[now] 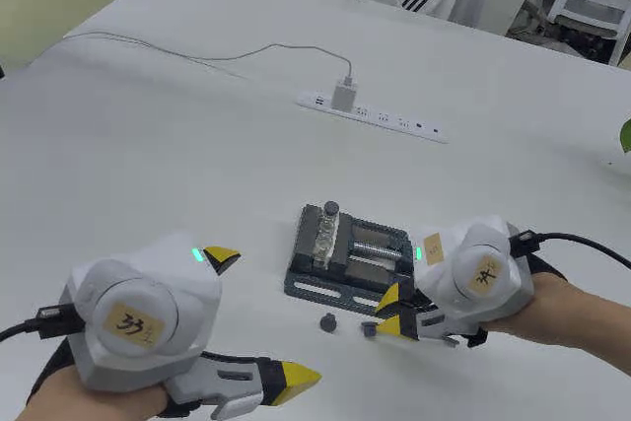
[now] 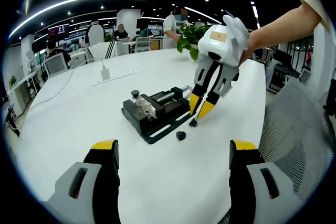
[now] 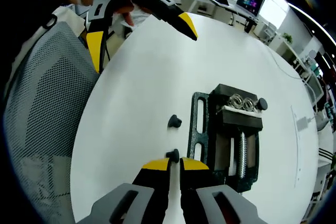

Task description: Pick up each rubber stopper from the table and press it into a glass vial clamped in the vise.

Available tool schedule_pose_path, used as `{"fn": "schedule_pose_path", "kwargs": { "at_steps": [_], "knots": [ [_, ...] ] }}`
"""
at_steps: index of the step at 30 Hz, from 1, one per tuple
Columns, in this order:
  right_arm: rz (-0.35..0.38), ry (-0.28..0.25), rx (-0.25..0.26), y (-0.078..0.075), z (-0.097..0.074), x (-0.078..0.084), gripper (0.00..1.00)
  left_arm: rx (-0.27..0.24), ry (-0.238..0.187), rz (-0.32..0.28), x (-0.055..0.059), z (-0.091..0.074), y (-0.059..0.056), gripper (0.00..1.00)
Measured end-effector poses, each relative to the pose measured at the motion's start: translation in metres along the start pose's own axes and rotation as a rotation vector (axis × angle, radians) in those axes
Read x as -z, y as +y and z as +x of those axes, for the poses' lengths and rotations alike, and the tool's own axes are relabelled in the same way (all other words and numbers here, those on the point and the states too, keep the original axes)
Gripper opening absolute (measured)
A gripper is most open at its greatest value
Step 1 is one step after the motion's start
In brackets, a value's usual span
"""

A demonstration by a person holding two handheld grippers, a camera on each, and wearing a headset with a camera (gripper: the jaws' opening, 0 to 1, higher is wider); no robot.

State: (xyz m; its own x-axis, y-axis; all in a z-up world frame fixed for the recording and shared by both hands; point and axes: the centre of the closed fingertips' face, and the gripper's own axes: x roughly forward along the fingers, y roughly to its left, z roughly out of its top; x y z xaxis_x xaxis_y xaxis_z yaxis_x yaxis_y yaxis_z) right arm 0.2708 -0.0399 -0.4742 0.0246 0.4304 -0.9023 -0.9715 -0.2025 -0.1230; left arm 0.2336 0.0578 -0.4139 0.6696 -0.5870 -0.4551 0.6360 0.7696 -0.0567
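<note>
Overall: a person sits at a large white table [image 1: 148,145], holding a white two-jaw gripper with yellow tips in each hand.
Vise: a small dark metal bench vise [image 1: 347,261] stands at the lower centre of the head view. It clamps a short row of clear glass vials [image 3: 241,100] between its jaws.
Capped vial: the vial at the end of the row towards the top of the head view carries a dark grey rubber fitted stopper [image 1: 331,209]. In the right gripper view, the two vials beside it show open mouths.
Loose stoppers: two dark grey rubber stoppers lie on the table just below the vise base in the head view. The left stopper [image 1: 327,321] lies apart from both grippers. The right stopper [image 1: 369,328] lies just beside it, at the yellow tips of one gripper.
Right gripper [image 1: 394,312]: it is at the lower right of the head view and points left towards the table. Its jaws are drawn almost together with a narrow gap and grip nothing. In its own view the right stopper lies on the table just beyond the tips, in line with the gap.
Left gripper [image 1: 258,317]: it is at the lower left of the head view, with its jaws spread wide and empty. It is well apart from the vise and both loose stoppers.
Background: a white power strip [image 1: 370,113] with a white plug and cable lies at the upper centre of the head view.
</note>
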Motion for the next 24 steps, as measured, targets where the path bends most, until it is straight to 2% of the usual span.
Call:
{"fn": "schedule_pose_path", "kwargs": {
  "at_steps": [15,19,24],
  "knots": [
    [-0.024,0.009,-0.014,-0.0008,0.0079,-0.0012,0.0,0.008,0.01,-0.011,0.0053,0.0014,-0.0006,0.85],
    [-0.012,-0.011,-0.018,-0.0009,0.0085,-0.0064,0.0,0.012,0.012,-0.011,0.0056,0.0022,-0.0006,0.85],
    [0.014,-0.011,-0.016,-0.0011,0.0086,-0.0074,0.0,0.006,0.0,-0.011,0.0044,0.0012,0.0023,0.84]
  ]
}}
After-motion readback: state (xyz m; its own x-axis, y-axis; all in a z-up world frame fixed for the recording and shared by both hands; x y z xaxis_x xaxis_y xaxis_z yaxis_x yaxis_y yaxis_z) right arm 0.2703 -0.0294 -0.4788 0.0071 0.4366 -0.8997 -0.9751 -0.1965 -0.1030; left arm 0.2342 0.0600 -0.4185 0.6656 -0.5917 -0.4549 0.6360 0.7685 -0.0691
